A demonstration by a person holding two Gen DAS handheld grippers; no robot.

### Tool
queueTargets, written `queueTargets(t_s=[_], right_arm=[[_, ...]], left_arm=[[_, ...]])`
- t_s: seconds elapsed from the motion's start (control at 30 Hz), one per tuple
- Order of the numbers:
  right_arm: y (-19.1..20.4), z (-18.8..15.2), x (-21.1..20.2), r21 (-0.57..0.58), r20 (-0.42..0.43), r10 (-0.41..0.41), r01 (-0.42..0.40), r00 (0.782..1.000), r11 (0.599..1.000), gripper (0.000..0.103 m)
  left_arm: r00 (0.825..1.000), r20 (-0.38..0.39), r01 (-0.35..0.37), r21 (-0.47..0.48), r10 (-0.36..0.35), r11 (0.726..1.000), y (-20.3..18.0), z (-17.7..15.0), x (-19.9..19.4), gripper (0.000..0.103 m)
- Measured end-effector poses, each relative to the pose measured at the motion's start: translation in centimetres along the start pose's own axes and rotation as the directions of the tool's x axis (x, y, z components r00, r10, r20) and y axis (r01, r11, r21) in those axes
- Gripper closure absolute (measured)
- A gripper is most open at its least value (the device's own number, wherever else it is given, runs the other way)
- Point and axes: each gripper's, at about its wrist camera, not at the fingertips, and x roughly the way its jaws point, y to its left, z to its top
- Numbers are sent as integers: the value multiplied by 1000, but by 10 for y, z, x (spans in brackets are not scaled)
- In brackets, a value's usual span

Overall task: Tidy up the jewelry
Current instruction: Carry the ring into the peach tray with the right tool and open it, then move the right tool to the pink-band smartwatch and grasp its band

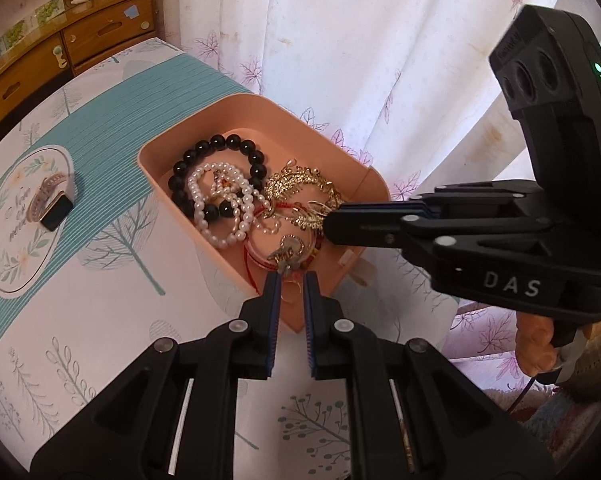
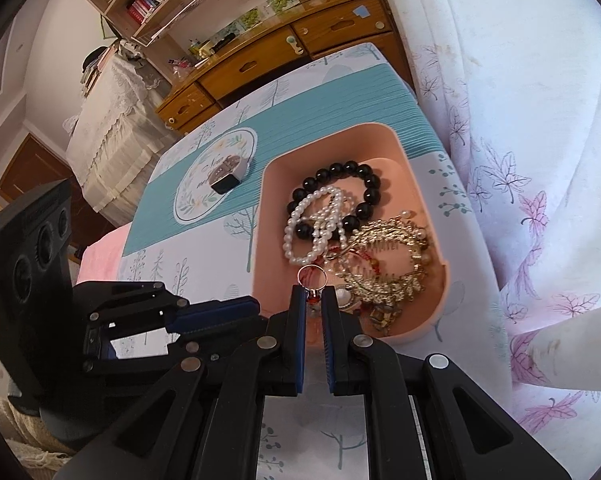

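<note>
A pink box [image 1: 236, 105] [image 2: 380, 130] on the patterned table holds a black bead bracelet [image 1: 220, 148] [image 2: 340, 174], a pearl strand [image 1: 216, 200] [image 2: 312, 220], gold pieces [image 1: 300, 184] [image 2: 388, 248] and a red cord bracelet [image 1: 260, 260]. My right gripper [image 2: 311, 290] is shut on a ring with a red stone [image 2: 312, 278], held over the box's near end; in the left wrist view it [image 1: 330, 220] reaches in from the right. My left gripper [image 1: 291, 280] is slightly open and empty at the box's near wall. A watch [image 1: 50, 206] [image 2: 228, 178] lies on the table.
The watch rests on a round floral print [image 1: 16, 216] on the teal-striped tablecloth [image 2: 340, 96]. A white curtain with leaf prints [image 1: 380, 60] [image 2: 520, 140] hangs just beyond the box. A wooden dresser [image 1: 60, 52] [image 2: 280, 52] stands past the table's far end.
</note>
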Motion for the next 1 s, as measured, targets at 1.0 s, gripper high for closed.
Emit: queueTargets(t_s=[1.0], right_arm=[[32,-6,32,-34,-70,28,-31,997,999,69]], left_arm=[[998,24,-55,-239,62,969,50,-57,-49,92]])
